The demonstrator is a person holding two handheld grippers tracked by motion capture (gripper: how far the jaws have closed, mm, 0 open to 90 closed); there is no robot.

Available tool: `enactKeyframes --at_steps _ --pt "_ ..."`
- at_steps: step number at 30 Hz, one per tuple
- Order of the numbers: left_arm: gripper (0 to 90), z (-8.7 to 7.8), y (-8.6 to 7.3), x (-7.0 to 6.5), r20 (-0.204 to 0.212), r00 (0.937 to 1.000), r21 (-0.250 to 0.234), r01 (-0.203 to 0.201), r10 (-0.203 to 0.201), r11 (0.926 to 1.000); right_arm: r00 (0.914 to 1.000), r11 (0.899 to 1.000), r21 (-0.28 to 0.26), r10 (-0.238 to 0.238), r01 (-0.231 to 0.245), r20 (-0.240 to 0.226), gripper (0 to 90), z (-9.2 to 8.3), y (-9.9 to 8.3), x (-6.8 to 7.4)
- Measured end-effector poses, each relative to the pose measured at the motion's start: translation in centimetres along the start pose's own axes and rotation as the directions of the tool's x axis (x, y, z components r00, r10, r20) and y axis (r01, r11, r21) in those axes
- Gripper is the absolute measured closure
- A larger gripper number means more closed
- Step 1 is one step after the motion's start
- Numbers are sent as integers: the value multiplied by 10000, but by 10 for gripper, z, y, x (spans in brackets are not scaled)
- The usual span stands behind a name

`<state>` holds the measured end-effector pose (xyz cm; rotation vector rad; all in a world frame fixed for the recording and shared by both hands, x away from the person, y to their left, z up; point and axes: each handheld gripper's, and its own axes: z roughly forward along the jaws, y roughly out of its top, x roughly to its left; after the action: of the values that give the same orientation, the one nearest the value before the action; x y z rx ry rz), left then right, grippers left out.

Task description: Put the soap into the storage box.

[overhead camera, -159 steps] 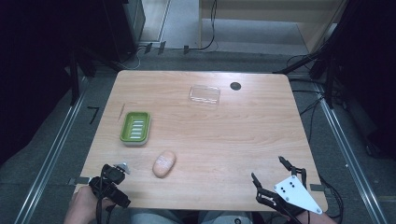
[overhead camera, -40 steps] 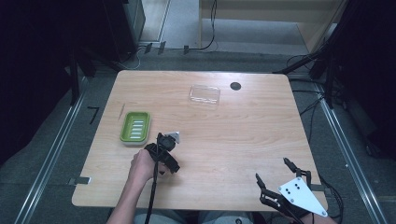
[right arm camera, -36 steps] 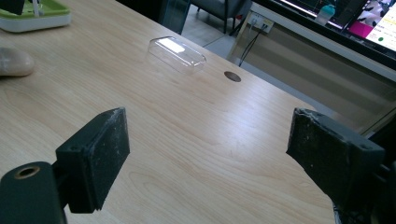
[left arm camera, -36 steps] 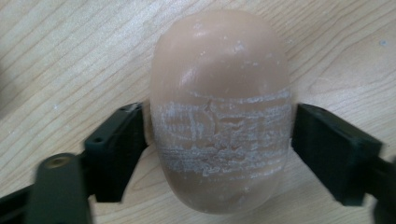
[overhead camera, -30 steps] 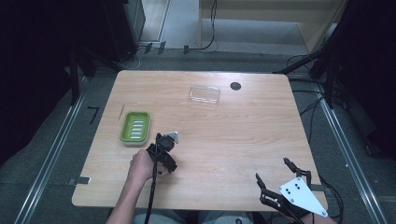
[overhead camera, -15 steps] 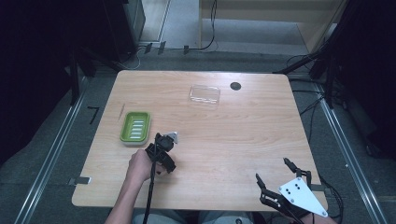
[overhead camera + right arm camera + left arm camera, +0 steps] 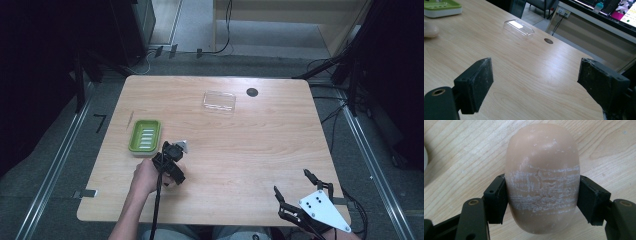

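At the table's left lies a green dish point(image 7: 144, 135), ribbed inside, likely the place meant for the soap. Just to its right the left gripper point(image 7: 541, 202) has its pads pressed on both flanks of the soap point(image 7: 542, 177), a tan oval bar scuffed white where jaws have rubbed it; the grip sits across the bar's narrow middle, which should keep the slick bar from twisting. The bar seems to rest on the wood, beside the dish and not yet in it. Farther back, right of centre, a clear lid point(image 7: 219, 100) lies near a dark hole point(image 7: 252, 92), apart from the work. At the near right corner the right gripper point(image 7: 534, 82) waits with jaws wide and nothing between them, out of the way.
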<state>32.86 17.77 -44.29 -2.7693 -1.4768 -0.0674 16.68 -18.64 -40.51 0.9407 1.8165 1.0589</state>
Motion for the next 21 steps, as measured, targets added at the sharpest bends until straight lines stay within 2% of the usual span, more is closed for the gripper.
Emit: enactKeyframes --at_steps 9,21 --pt "337 -4 -5 4 -2 10000 -49 54 -54 10000 10000 10000 -12 8 -8 8 133 0 0 0" --pt "338 -10 -14 16 -12 9995 -210 308 -309 9993 10000 10000 -18 10 -10 17 133 0 0 0"
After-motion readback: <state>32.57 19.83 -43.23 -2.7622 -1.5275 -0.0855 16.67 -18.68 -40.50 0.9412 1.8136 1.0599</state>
